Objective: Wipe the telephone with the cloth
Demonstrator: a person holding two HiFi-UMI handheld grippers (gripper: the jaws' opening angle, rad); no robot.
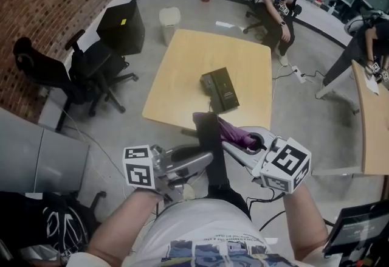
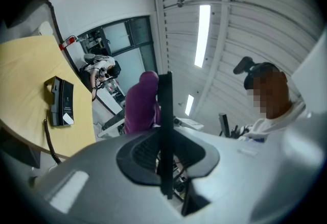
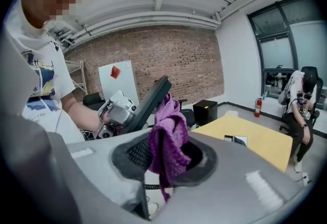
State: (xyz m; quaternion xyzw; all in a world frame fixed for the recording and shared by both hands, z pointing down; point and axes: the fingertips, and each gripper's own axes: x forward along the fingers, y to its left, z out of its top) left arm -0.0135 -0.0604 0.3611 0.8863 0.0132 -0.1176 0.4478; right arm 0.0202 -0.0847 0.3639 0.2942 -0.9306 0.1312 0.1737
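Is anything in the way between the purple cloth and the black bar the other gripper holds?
Nothing visible. The cloth, in the right gripper, lies against the black bar clamped in the left gripper.

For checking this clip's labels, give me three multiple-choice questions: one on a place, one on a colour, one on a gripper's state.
1. Where is the black box-shaped telephone base?
A. on the light wooden table
B. on the floor
C. on a chair

2. What colour is the knitted cloth?
A. white
B. purple
C. green

3. What is the left gripper doing?
A. standing open, empty
B. shut on the cloth
C. shut on the long black bar

Answers:
1 A, the head view shows it on the tabletop.
2 B, it shows purple in every view.
3 C, the bar stands clamped between its jaws.
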